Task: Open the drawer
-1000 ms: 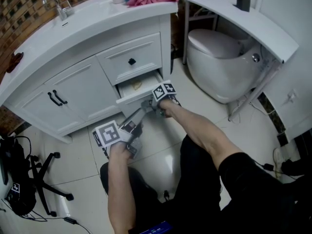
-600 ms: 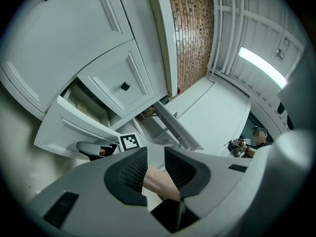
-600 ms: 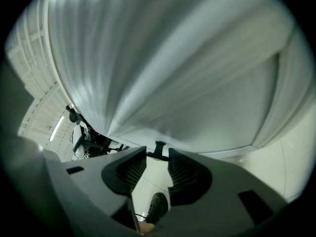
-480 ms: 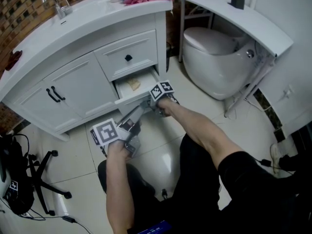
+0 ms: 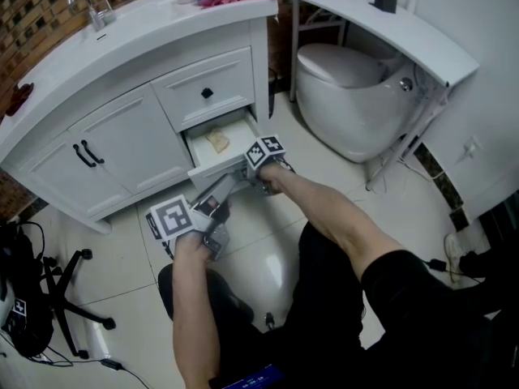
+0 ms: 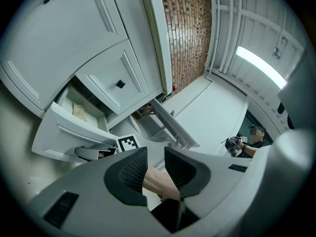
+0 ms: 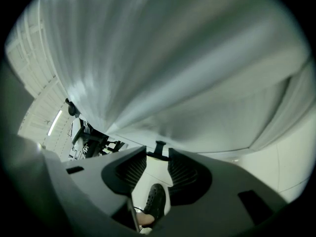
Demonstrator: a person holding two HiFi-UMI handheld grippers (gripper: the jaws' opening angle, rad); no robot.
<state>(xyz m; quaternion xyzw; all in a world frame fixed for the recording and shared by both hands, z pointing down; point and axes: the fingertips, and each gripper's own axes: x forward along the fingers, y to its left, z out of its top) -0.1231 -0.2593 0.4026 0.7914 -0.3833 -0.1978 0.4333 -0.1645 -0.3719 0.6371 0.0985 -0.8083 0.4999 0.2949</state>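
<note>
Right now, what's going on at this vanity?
A person holding two grippers is working the lower drawer of the white vanity. The right gripper has its fingers closed on the black knob, and the drawer stands partly open with a small tan item inside. The left gripper hangs nearby, fingers apart and empty.

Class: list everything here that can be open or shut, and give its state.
Lower drawer, partly open.
Upper drawer, shut.
Cabinet doors, shut.
Toilet lid, down.
Left gripper, open, empty.
Right gripper, shut on the lower drawer's knob.
</note>
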